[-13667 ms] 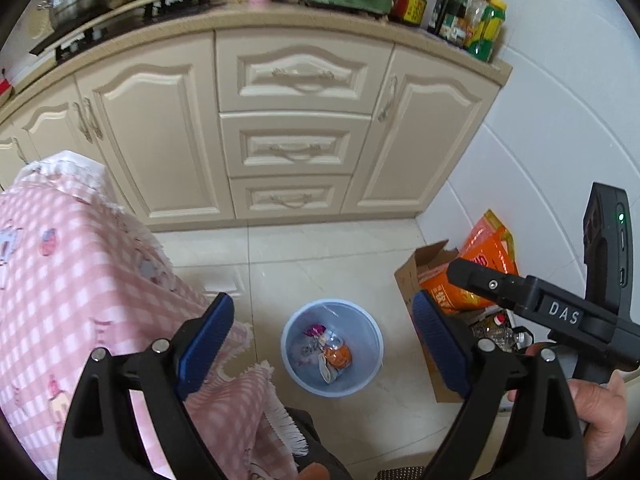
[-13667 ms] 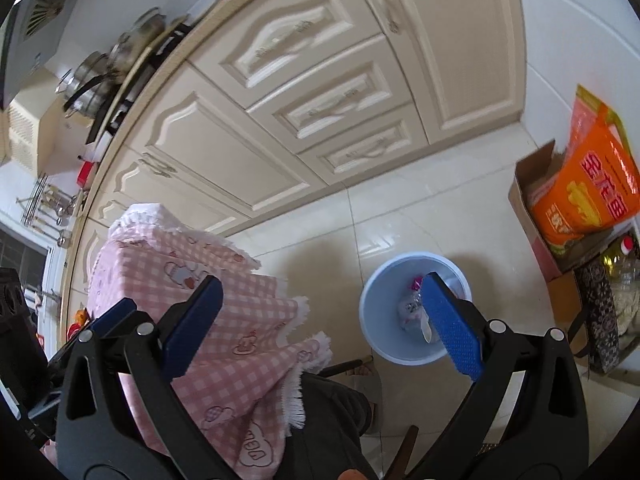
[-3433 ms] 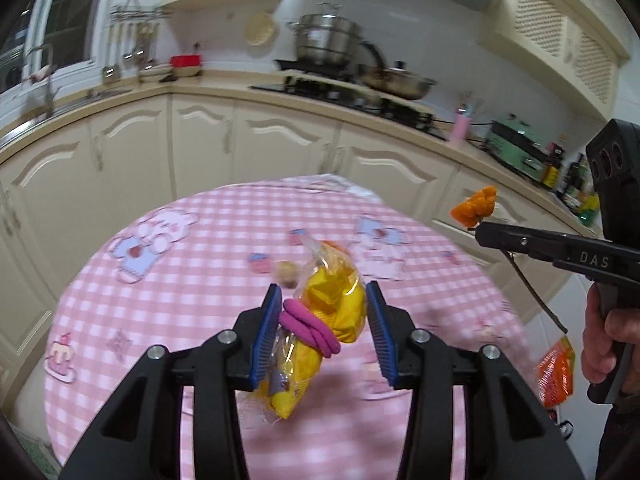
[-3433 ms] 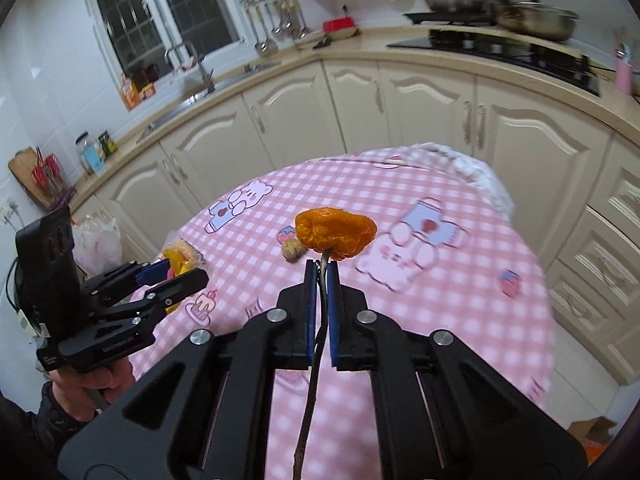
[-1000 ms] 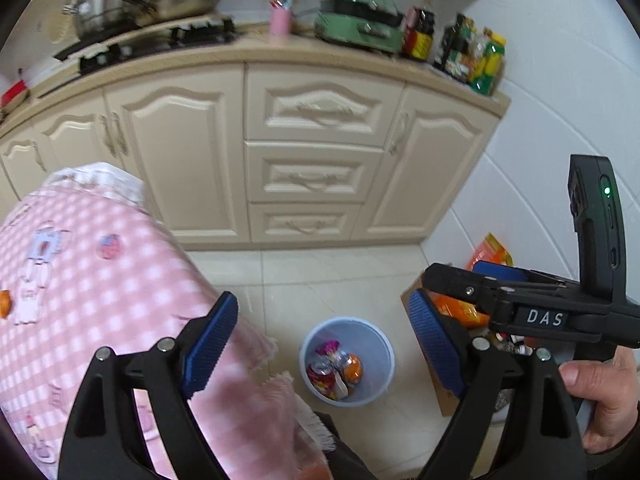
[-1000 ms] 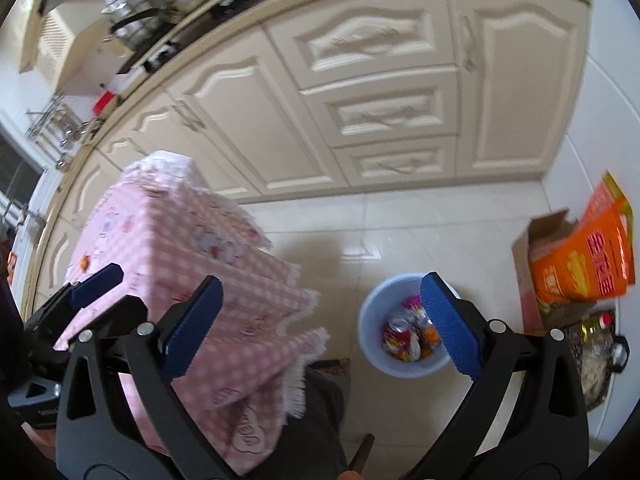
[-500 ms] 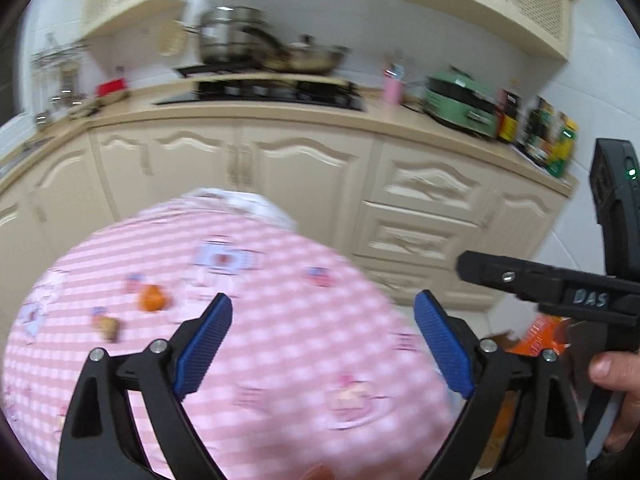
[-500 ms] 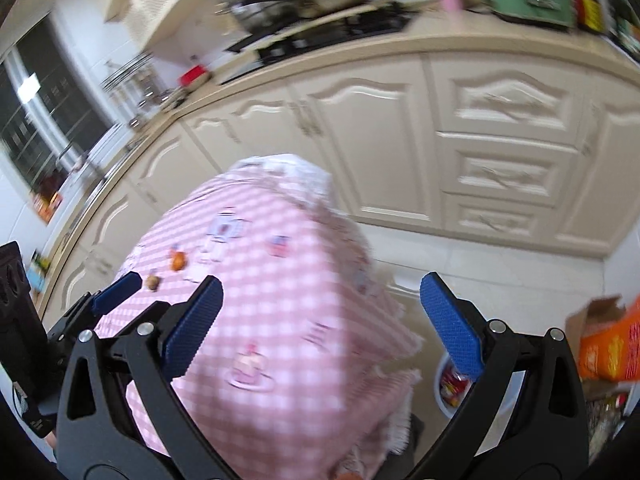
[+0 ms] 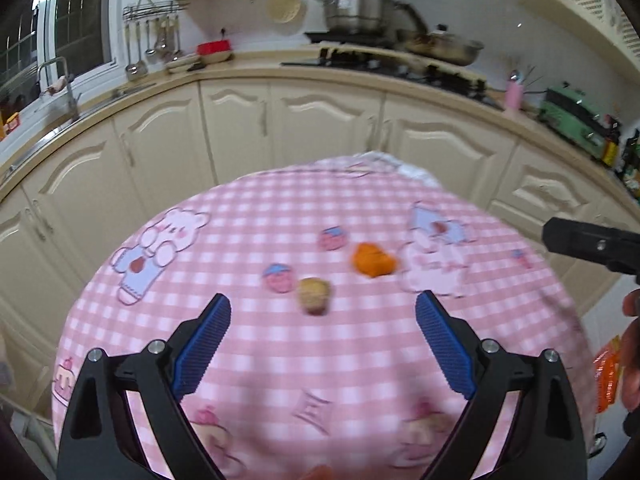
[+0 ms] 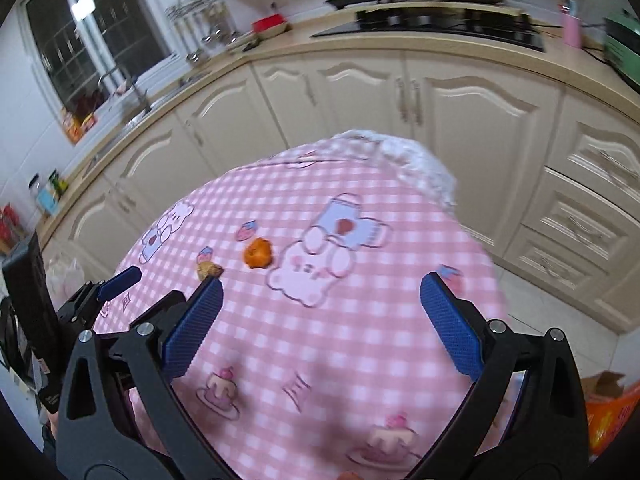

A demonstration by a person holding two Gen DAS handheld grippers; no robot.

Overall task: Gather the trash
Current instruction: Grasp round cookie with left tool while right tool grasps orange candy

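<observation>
Steel pot [image 9: 354, 6] and pan [image 9: 450, 46] sit on the stove [image 9: 384, 62], contents hidden.

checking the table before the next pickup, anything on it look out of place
Two loose scraps lie on the pink checked tablecloth near its middle: an orange piece and a brownish lump, slightly apart. They sit directly on the cloth. Both are blurred, so what they are is unclear.
</observation>
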